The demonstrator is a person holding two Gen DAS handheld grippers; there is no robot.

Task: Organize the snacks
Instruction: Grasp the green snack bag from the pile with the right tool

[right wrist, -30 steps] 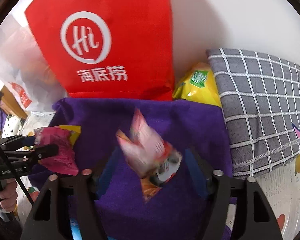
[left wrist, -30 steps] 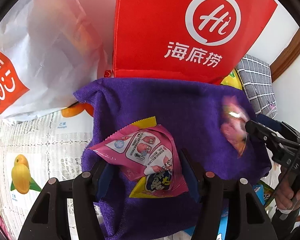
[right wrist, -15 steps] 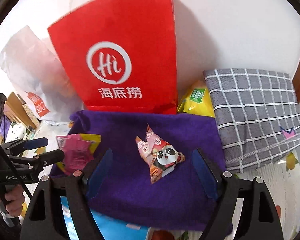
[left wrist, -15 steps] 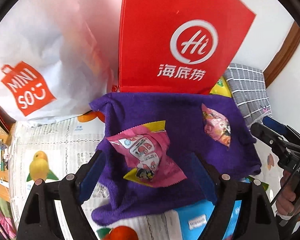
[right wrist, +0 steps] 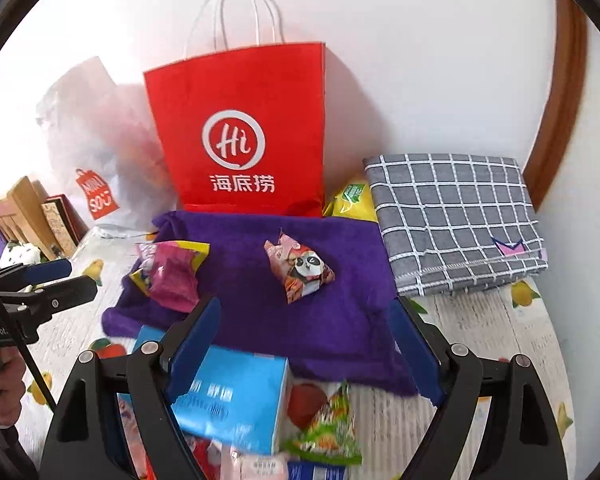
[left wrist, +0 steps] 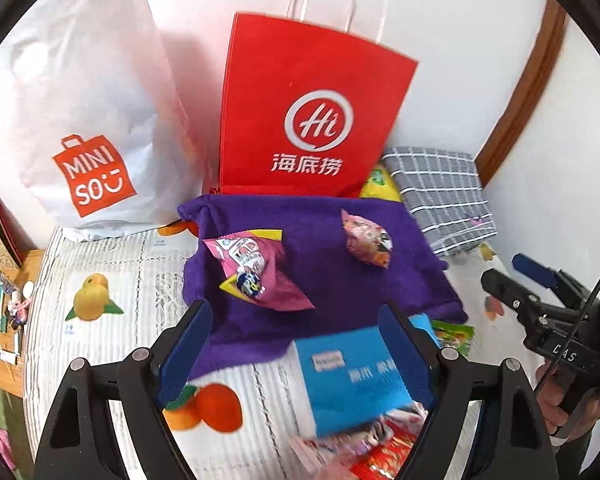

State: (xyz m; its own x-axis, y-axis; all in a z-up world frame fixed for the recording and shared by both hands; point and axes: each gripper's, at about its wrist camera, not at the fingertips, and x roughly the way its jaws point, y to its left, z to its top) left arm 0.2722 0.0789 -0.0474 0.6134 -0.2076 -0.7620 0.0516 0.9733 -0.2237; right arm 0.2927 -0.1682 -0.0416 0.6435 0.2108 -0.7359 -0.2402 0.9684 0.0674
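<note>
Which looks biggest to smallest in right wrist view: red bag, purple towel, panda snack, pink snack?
1. Purple towel and red bag: look alike, unranked.
2. Pink snack, panda snack: near equal, pink marginally larger.

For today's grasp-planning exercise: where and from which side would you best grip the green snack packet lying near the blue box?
Probably the green snack packet by its upward-pointing crimped tip, coming from above with the open right gripper. The blue box crowds its left side, and the puffy body looks slippery.
</note>
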